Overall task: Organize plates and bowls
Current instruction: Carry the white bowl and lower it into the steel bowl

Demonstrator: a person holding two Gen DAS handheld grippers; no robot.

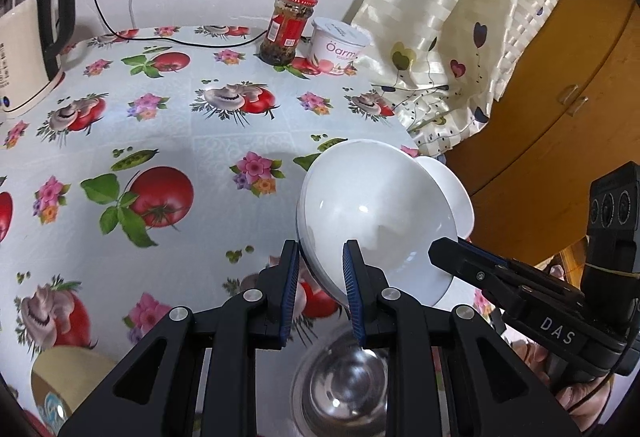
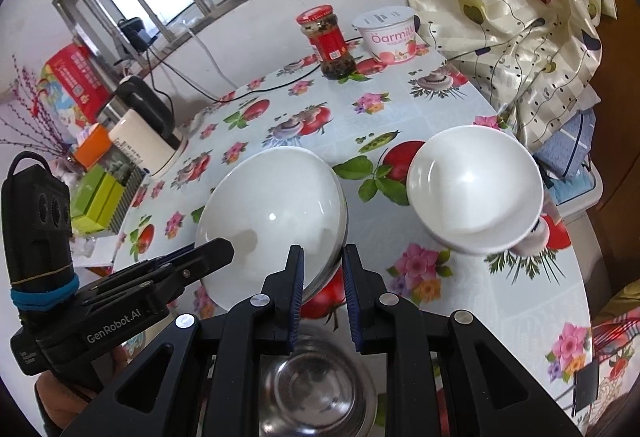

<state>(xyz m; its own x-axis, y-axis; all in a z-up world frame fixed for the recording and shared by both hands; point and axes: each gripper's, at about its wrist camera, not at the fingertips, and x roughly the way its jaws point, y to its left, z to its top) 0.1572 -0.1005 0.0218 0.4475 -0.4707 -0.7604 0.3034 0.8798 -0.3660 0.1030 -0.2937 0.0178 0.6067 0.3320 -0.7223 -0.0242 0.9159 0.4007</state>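
Observation:
A large white bowl (image 1: 376, 213) is held tilted above the floral table, and it also shows in the right wrist view (image 2: 272, 213). My left gripper (image 1: 320, 261) is shut on its left rim; my right gripper (image 2: 322, 261) is shut on its right rim. A smaller white bowl (image 2: 472, 181) lies tilted on the table to the right, partly hidden behind the large bowl in the left wrist view (image 1: 452, 189). A steel bowl (image 1: 348, 381) sits on the table below both grippers and shows in the right wrist view too (image 2: 316, 393).
A red-lidded jar (image 1: 286, 25) and a yogurt tub (image 1: 340, 45) stand at the table's far edge. A kettle (image 1: 28, 49) stands far left with cables. A curtain (image 1: 460, 37) hangs at right. A yellowish dish (image 1: 68, 381) sits near left.

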